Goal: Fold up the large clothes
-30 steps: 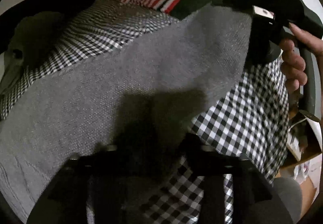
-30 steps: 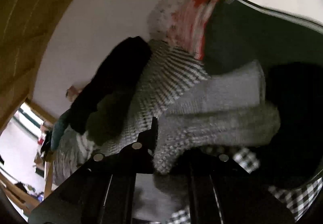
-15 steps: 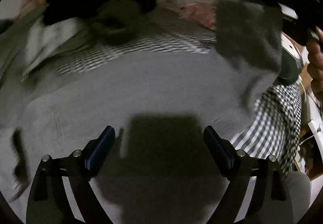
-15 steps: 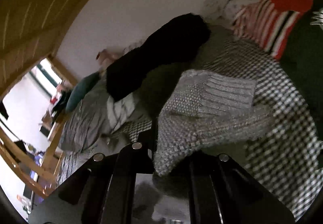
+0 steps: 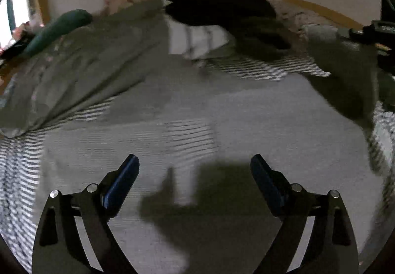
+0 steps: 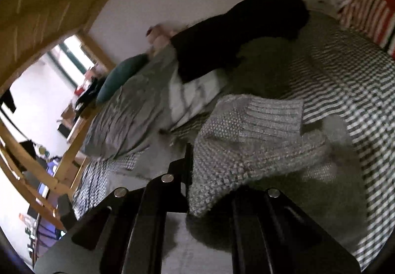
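A grey knit sweater (image 5: 246, 121) lies spread on the checked bed cover (image 5: 17, 170). My left gripper (image 5: 195, 163) is open and empty, hovering just above the sweater's body. My right gripper (image 6: 209, 175) is shut on a fold of the sweater (image 6: 246, 140), with its ribbed cuff (image 6: 276, 113) draped forward past the fingers. In the left wrist view the right gripper (image 5: 380, 34) shows at the far right edge, holding a lifted part of the sweater (image 5: 345, 71).
A black garment (image 5: 217, 5) and a white striped one (image 5: 197, 39) lie at the back of the bed. A grey duvet (image 5: 81, 64) and teal pillow (image 5: 56, 29) lie left. A red striped cloth (image 6: 367, 12) lies by the wooden bed frame (image 5: 318, 9).
My left gripper has let go of the sweater, opened wide and swung left over its body. My right gripper keeps its hold and has carried the sweater's part across the bed.
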{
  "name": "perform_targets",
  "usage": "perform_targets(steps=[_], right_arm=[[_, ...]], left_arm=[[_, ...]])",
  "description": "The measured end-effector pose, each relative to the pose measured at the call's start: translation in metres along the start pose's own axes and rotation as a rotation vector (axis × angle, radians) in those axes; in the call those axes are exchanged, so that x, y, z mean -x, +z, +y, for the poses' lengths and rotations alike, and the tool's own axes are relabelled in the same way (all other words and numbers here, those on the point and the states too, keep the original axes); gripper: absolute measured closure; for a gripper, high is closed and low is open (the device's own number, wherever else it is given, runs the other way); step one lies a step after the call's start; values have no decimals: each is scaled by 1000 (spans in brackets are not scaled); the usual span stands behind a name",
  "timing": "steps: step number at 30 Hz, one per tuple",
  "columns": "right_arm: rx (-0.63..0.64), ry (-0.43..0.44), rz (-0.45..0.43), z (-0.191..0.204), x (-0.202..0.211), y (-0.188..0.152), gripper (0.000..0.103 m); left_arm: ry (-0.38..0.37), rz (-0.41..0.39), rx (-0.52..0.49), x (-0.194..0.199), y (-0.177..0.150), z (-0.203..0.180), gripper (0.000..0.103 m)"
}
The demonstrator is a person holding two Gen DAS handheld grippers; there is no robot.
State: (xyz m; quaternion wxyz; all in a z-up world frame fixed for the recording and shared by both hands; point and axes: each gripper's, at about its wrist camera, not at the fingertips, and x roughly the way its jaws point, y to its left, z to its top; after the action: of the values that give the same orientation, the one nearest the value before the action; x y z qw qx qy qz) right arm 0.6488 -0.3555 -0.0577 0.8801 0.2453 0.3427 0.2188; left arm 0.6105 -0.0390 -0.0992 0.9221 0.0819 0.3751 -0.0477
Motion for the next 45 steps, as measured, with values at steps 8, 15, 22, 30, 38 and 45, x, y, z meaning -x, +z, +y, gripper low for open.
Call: perform_targets(steps=[8, 15, 22, 30, 38, 45], right_arm=[[55, 30, 65, 72, -46, -32, 96], [123, 1, 109, 125, -89, -54, 96], [148, -29, 143, 155, -127, -83, 96], [184, -20, 160, 193, -151, -100, 96], [243, -76, 214, 212, -192, -129, 93], [303, -48, 300, 226, -217, -170, 5]], left_arm=[[67, 42, 154, -14, -22, 74, 13], [-64, 100, 213, -45, -54, 96, 13], [-114, 67, 209, -44, -59, 94, 7], [-192, 27, 271, -31, -63, 110, 7], [-1, 56, 211, -23, -70, 135, 7], [-52, 44, 275, -28, -75, 151, 7]])
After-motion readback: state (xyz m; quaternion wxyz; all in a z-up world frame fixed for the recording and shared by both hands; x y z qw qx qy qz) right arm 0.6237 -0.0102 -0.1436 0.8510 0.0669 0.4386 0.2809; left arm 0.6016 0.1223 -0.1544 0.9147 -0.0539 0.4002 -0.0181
